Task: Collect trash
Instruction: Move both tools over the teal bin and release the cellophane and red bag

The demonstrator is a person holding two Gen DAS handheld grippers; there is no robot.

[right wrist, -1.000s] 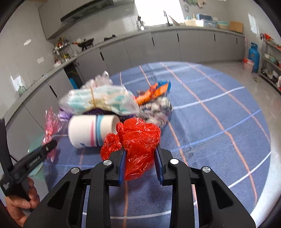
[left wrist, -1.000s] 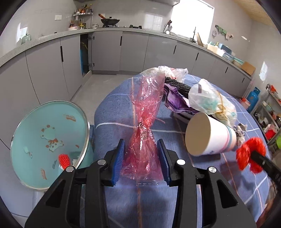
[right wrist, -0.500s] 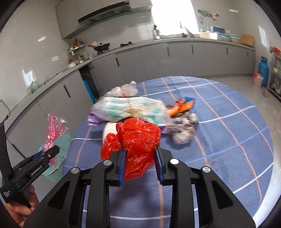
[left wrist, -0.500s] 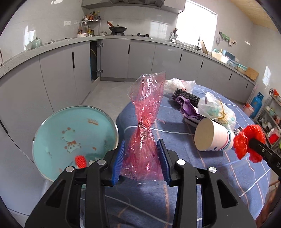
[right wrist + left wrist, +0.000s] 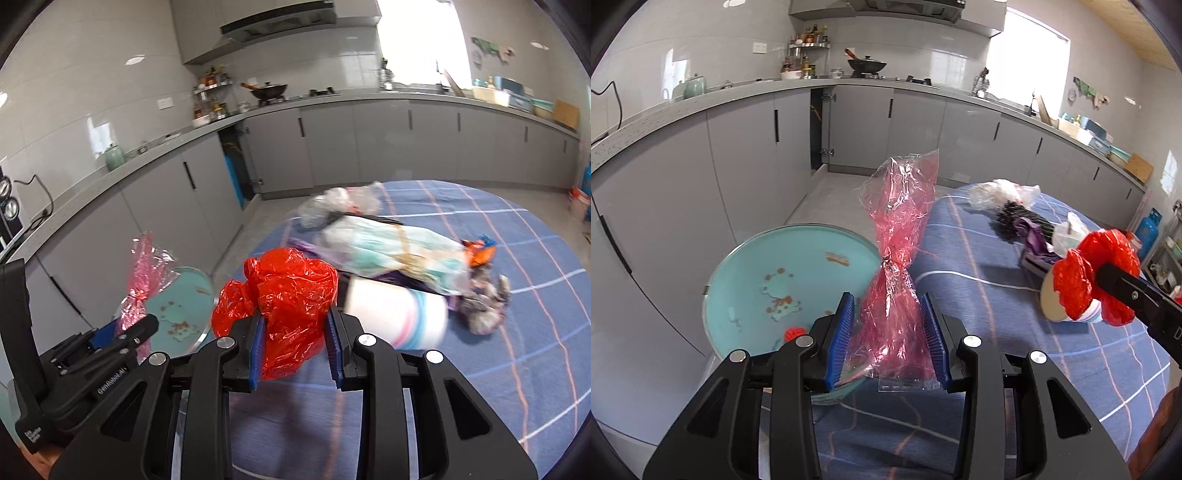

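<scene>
Two long runs of grey kitchen cabinets [image 5: 738, 155] curve across the upper half of both views, and below them the tabletop [image 5: 960, 258], covered in a blue checked cloth, fills the lower right. At its left edge, lower left of centre in the left view, sits a round turquoise bin [image 5: 768, 266] with cartoon prints inside and a small red scrap [image 5: 795, 333] on its bottom. A heap of trash lies on the cloth: a clear bag of pale wrappers [image 5: 388, 251] tied with string, a white paper cup [image 5: 399, 317] on its side just below it, a crumpled clear bag [image 5: 340, 203] at the far end, purple and dark scraps beneath, and an orange-and-blue wrapper [image 5: 480, 251] with grey wads to the right. The left tongs [image 5: 892, 339] are closed part-way on a pink cellophane wrapper [image 5: 897, 258], which stands upright and hides part of the bin's rim. The right tongs [image 5: 293, 343] are clamped on a crumpled red plastic bag [image 5: 291, 299] that blocks the cup's left end. Only the right view shows the orange wrapper and the black body of the left tool in the lower left; only the left view shows the bin's bottom.
</scene>
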